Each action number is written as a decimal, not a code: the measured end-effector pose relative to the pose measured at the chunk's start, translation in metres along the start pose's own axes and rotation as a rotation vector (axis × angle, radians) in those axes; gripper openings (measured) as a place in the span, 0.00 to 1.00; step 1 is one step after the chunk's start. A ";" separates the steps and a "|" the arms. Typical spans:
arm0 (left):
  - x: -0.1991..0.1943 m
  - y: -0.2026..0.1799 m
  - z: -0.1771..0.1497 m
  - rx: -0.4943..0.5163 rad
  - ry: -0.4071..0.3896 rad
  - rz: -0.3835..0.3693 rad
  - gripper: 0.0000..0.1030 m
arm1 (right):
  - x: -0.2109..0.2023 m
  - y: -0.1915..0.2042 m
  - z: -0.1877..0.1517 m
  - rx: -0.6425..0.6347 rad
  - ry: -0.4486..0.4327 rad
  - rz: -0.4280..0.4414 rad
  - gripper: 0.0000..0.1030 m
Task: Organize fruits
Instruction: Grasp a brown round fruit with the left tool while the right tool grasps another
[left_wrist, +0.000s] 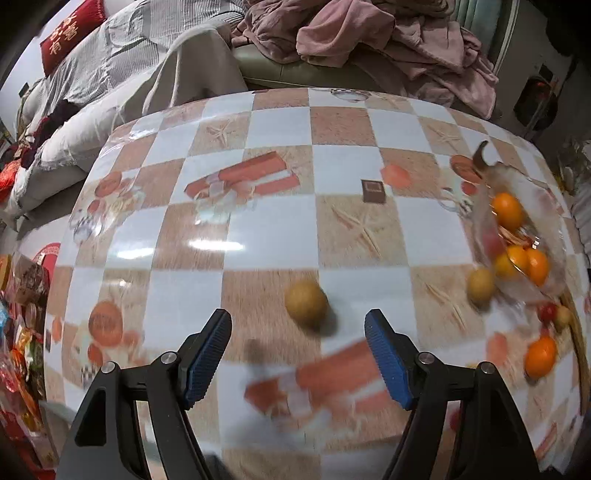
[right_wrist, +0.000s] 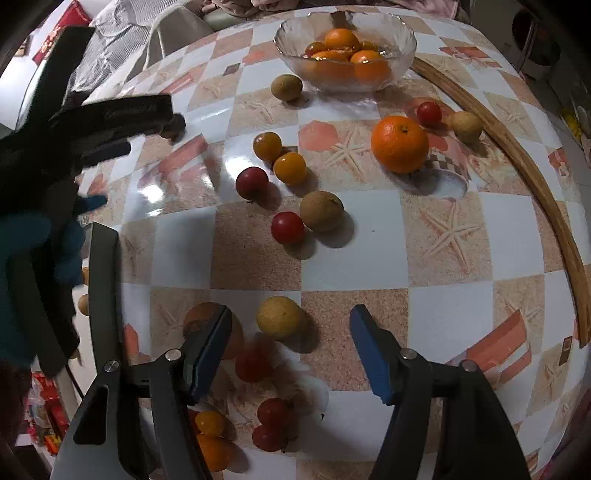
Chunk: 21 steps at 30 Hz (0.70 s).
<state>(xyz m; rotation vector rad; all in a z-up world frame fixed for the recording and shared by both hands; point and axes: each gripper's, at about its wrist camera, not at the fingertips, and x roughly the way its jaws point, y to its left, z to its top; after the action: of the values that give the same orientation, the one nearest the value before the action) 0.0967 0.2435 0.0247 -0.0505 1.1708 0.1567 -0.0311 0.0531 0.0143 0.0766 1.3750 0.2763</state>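
Fruits lie scattered over the checkered tabletop, with oranges in the glass bowl at the far side. Right claw stands apart above a yellowish fruit; left claw, blurred, seems apart near a brown fruit.

Both wrist cameras look steeply down along their tool fingers at the checkered surface, fairly near it. The left view is motion-blurred. Both views share the glass bowl of oranges, at the left view's right edge.
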 end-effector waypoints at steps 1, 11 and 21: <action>0.003 -0.001 0.003 0.011 0.000 0.006 0.73 | 0.002 -0.001 0.000 0.004 0.005 0.000 0.68; 0.012 -0.009 0.007 0.038 0.006 -0.011 0.30 | 0.005 0.017 0.000 -0.079 -0.006 -0.073 0.39; -0.007 -0.008 -0.021 0.034 0.016 -0.102 0.26 | 0.000 0.016 -0.007 -0.039 -0.025 -0.003 0.29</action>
<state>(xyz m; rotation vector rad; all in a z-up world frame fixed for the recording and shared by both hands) 0.0758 0.2323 0.0229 -0.0812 1.1839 0.0466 -0.0405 0.0681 0.0159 0.0449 1.3438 0.2986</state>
